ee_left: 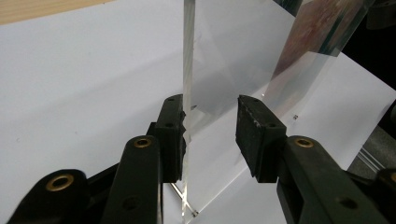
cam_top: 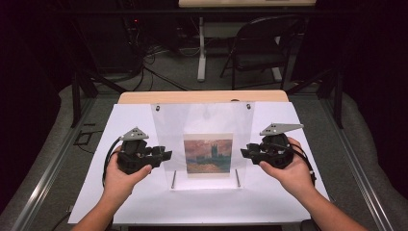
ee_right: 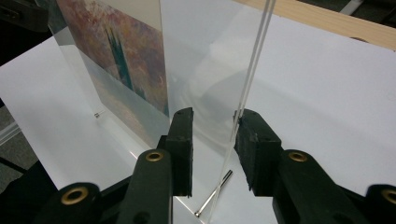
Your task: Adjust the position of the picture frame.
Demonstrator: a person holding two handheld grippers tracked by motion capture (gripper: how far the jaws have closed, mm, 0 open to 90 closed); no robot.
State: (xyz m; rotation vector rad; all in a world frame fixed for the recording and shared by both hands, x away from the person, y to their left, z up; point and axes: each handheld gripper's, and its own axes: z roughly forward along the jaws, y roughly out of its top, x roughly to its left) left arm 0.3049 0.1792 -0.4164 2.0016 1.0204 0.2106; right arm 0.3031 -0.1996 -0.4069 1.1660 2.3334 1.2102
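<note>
- The left gripper point(cam_top: 163, 155) is in the person's left hand point(cam_top: 120, 180). Its jaws are spread on both sides of the left edge of the clear acrylic frame point(cam_top: 166, 139); one pad is at the edge, the other is apart from it.
- The right gripper point(cam_top: 245, 153), in the right hand point(cam_top: 288, 175), is also spread around the right edge, with no pinching visible.
- The frame stands upright on the white sheet point(cam_top: 130, 120) between the grippers and holds a painting print point(cam_top: 208, 153).
- Behind the table stands a folding chair point(cam_top: 260, 48).

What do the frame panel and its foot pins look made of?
Frame panel: clear acrylic or glass, glossy; the sheet behind shows through and its edges glint. Foot pins: likely polished metal, thin, silvery and shiny.
</note>
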